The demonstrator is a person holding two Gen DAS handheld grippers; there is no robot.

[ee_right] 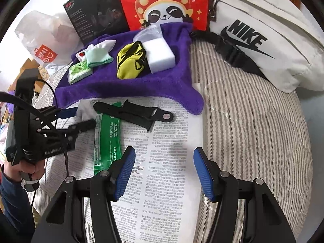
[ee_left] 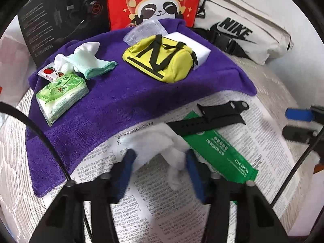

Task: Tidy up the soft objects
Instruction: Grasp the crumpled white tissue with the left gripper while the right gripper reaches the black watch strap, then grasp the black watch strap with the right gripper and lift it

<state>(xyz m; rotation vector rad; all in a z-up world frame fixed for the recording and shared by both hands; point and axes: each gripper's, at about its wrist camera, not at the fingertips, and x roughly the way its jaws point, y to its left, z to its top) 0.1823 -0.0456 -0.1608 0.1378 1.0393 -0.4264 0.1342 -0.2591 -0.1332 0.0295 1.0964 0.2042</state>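
Observation:
A purple towel (ee_left: 105, 109) lies on the bed and carries a yellow pouch (ee_left: 162, 58), a white sponge block (ee_left: 194, 46), a mint cloth (ee_left: 89, 60), a green tissue pack (ee_left: 60, 97) and a small red-and-white sachet (ee_left: 50, 73). My left gripper (ee_left: 160, 158) is open, its blue fingers on either side of a white cotton wad (ee_left: 162, 147) on the newspaper (ee_left: 154, 198). My right gripper (ee_right: 164, 162) is open and empty above the newspaper (ee_right: 168, 172). The towel (ee_right: 129, 85) and pouch (ee_right: 129, 60) lie beyond it.
A black watch strap (ee_left: 212, 117) and a green packet (ee_left: 226, 151) lie on the newspaper. A white Nike bag (ee_left: 247, 32), a red panda bag (ee_left: 156, 2) and a black box (ee_left: 60, 14) stand behind the towel. A white plastic bag (ee_right: 44, 40) sits far left.

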